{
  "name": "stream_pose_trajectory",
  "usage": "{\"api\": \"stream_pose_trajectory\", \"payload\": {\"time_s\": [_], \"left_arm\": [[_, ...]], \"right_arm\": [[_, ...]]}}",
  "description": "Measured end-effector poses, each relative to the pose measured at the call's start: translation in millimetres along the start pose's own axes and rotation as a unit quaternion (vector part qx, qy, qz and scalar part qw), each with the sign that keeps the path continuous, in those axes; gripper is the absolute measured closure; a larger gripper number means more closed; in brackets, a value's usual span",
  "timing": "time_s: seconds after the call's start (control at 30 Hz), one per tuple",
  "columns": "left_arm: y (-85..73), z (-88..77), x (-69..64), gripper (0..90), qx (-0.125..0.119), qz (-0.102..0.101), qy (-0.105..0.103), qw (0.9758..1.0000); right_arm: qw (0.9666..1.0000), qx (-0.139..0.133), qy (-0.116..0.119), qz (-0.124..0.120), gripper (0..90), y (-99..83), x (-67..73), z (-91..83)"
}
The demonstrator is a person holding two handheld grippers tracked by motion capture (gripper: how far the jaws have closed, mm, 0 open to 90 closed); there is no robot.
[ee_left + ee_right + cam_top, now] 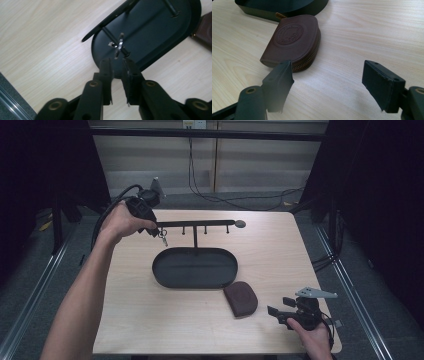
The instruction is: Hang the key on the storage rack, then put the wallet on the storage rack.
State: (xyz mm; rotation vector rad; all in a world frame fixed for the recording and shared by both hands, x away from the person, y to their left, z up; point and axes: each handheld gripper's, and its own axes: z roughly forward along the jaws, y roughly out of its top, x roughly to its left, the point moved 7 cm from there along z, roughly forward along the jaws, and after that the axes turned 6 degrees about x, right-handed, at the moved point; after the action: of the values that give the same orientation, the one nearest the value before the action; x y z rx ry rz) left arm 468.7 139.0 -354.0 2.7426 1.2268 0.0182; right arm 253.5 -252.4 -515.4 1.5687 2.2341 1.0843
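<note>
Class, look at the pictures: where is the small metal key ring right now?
In the high view the key ring hangs from the left end of the black rack, above the oval tray, just off the left gripper.

The key ring (119, 47) is small, shiny, silver metal. It hangs on the 1st hook (162, 230) at the left end of the rack's bar, w/ a little bit dangling under it. In the left gripper view it stands thin, edge-on, just past the tips of the jaws, not pinched. The rack (200, 224) is black: a thin flat bar on a post, w/ short hooks in a row & a round knob at the right end. The post stands up from the back of a black oval tray (195, 268) w/ a low rim, mid table. The other hooks are bare.
</note>
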Motion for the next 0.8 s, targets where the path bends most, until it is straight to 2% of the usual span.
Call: {"api": "stream_pose_trajectory", "payload": {"time_s": [0.03, 0.2, 0.3, 0.47, 0.53, 0.6, 0.63, 0.73, 0.8], "left_arm": [[-2.3, 0.4, 0.0, 72.6, -0.003, 0.0, -0.002, 1.0], [-12.9, 3.1, -0.9, 69.2, -0.024, 0.001, -0.001, 0.9997], [-19.8, 5.3, 0.4, 66.8, -0.044, -0.009, -0.002, 0.999], [-32.1, 11.9, -1.6, 57.2, -0.065, -0.021, -0.01, 0.9976], [-37.1, 15.3, -3.1, 56.0, -0.073, -0.026, -0.02, 0.9968], [-42.2, 17.7, -3.1, 54.1, -0.079, -0.024, -0.019, 0.9965], [-47.1, 18.2, -2.6, 52.9, -0.092, -0.027, -0.024, 0.9951], [-53.6, 19.8, -2.4, 53.5, -0.096, -0.023, -0.022, 0.9949], [-64.2, 22.5, -2.6, 52.4, -0.106, -0.029, -0.026, 0.9936]], "right_arm": [[1.0, -0.001, 0.0, 0.002, 24.2, 0.1, -0.4, -0.1], [1.0, 0.0, -0.002, 0.0, 24.2, 0.0, -0.1, 0.1], [1.0, 0.0, -0.002, 0.001, 24.2, -0.1, -0.2, -0.3], [1.0, 0.001, -0.004, -0.001, 24.2, -0.6, 0.0, -0.5], [1.0, 0.001, -0.005, -0.001, 24.2, -0.6, -0.1, -0.5], [1.0, 0.001, -0.004, -0.001, 24.2, -0.4, -0.4, -0.1], [1.0, 0.002, -0.005, -0.001, 24.2, -0.4, -0.4, 0.0], [1.0, 0.002, -0.006, -0.001, 24.2, -0.4, -0.1, -0.1], [1.0, 0.001, -0.006, -0.001, 24.2, -0.4, -0.4, -0.1]]}}
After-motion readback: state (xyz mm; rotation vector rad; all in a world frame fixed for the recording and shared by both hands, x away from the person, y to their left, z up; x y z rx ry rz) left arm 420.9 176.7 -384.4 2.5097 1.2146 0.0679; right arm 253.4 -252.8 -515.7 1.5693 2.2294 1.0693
